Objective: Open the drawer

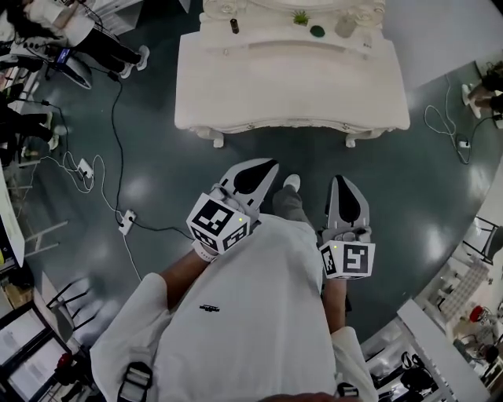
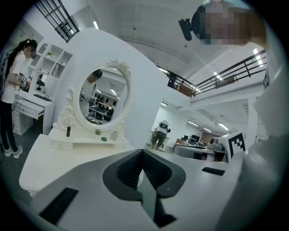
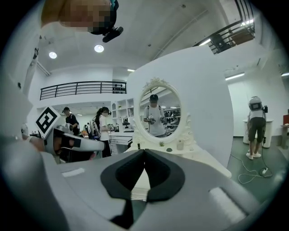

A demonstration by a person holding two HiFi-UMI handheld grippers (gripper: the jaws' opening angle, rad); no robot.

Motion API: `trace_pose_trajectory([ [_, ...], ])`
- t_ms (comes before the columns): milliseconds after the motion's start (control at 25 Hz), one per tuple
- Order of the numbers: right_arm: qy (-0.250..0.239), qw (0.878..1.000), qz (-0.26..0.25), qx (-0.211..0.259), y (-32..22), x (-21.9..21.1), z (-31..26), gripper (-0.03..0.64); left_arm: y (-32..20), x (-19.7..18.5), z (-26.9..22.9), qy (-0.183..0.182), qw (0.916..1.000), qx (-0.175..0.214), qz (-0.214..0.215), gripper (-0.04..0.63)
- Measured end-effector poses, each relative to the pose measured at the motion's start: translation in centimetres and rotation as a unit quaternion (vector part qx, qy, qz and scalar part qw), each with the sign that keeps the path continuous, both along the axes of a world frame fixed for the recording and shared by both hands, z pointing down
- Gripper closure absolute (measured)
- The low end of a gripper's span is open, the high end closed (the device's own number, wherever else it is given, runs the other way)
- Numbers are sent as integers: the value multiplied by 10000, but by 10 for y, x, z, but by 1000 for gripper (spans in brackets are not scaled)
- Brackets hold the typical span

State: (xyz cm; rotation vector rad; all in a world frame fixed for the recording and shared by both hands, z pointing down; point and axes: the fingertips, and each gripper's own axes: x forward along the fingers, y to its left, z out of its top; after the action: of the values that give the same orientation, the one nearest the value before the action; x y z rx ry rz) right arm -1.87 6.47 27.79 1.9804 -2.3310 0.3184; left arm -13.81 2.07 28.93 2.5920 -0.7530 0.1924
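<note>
White bench (image 1: pixel 236 94) with its oval mirror (image 2: pixel 104 97) stands ahead of me; I hold my left tongs (image 1: pixel 263 166) and right tongs (image 1: pixel 341 182) closed, both empty, well short of it.

White dressing table (image 1: pixel 291 86) carries a dark bottle (image 1: pixel 234 25), small plant (image 1: pixel 300 17), green dish (image 1: pixel 317 31) and pale jar (image 1: pixel 344 26)

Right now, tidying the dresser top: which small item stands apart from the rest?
The dark bottle, alone at the left in the head view; the plant, green dish and jar cluster rightward.
</note>
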Motion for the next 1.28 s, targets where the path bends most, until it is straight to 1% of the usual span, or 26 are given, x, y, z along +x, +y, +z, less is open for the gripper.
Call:
trace_pose_trajectory([
  [200, -33, 10000, -7, 28, -28, 34, -1, 606, -24, 33, 0, -95, 9999, 36, 22, 587],
  [440, -61, 9999, -62, 91, -51, 75, -1, 604, -47, 70, 2, -151, 9998, 36, -97, 586],
  [720, -153, 9996, -240, 54, -65, 108, 15, 587, -54, 103, 18, -304, 9992, -12, -239, 586],
  [760, -156, 9995, -264, 37, -66, 111, 17, 579, -54, 105, 20, -319, 9991, -27, -264, 586],
  [840, -153, 9995, -294, 3, -67, 116, 19, 536, -54, 110, 23, -345, 9990, -58, -294, 586],
  [1000, -248, 9993, -253, -116, -66, 123, 26, 486, -53, 116, 25, -417, 9986, -109, -294, 586],
  [1280, -249, 9987, -241, -369, -76, 132, 52, 418, -65, 127, 34, -521, 9981, -171, -284, 586],
])
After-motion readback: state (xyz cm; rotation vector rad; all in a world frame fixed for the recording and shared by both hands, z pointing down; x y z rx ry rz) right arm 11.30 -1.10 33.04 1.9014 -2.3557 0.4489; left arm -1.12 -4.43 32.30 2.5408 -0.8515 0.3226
